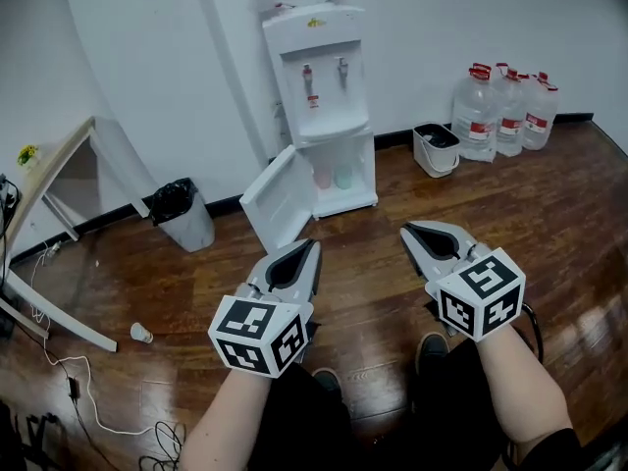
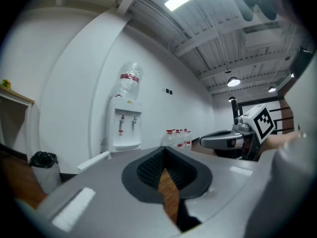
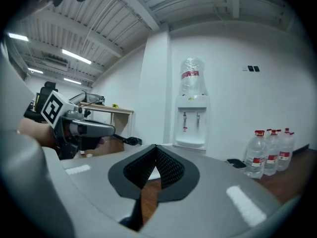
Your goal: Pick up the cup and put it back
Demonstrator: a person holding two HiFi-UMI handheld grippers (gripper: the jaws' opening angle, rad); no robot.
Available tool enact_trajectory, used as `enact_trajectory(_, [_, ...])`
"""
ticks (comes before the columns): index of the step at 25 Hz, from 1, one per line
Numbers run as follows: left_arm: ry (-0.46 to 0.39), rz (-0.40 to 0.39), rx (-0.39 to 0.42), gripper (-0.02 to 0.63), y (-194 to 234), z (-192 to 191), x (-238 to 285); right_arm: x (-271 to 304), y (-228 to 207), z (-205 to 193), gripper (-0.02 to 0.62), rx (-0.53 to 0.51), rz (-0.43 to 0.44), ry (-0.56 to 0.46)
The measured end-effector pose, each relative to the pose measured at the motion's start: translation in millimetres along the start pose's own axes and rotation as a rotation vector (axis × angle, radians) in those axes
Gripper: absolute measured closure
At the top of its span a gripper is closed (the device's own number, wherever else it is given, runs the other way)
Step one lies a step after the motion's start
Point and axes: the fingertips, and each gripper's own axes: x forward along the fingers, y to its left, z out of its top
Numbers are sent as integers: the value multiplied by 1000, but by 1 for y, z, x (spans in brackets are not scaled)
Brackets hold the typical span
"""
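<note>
A white water dispenser (image 1: 324,96) stands against the far wall with its lower cabinet door (image 1: 280,200) swung open. Inside the cabinet stand two cups, a pinkish cup (image 1: 322,178) and a greenish cup (image 1: 343,177). A small white cup (image 1: 141,333) lies on the wooden floor at the left. My left gripper (image 1: 313,246) (image 2: 164,148) is shut and empty, held low and pointing toward the dispenser (image 2: 126,125). My right gripper (image 1: 407,230) (image 3: 155,147) is beside it, also shut with nothing in it, well short of the dispenser (image 3: 192,118).
A bin with a black bag (image 1: 182,214) stands left of the dispenser and a white bin (image 1: 436,149) to its right. Several large water bottles (image 1: 502,111) line the right wall. A tipped table frame (image 1: 49,184) and loose cables (image 1: 69,381) are at the left.
</note>
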Motion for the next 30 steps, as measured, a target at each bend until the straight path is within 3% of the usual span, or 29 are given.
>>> enact_trajectory(4, [22, 44, 16, 569, 18, 6, 19, 25, -43, -8, 594, 56, -78, -9])
enact_trajectory(9, [46, 60, 23, 568, 26, 21, 29, 37, -57, -6, 594, 160, -24, -30])
enact_trajectory(12, [23, 73, -8, 568, 39, 14, 41, 44, -53, -9, 594, 77, 7, -30])
enact_trajectory(15, [3, 60, -104, 565, 52, 3, 50, 54, -67, -29, 594, -16, -6, -10])
enact_trajectory(19, [21, 65, -84, 565, 56, -8, 56, 70, -76, -49, 594, 17, 31, 88])
enact_trajectory(21, [7, 63, -110, 565, 62, -4, 58, 78, -68, -31, 594, 37, 59, 123])
enact_trajectory(25, [-17, 90, -115, 565, 75, 5, 63, 79, -53, 28, 594, 51, 101, 25])
enact_trajectory(30, [15, 78, -139, 565, 70, -5, 78, 84, -67, -3, 594, 55, 85, 35])
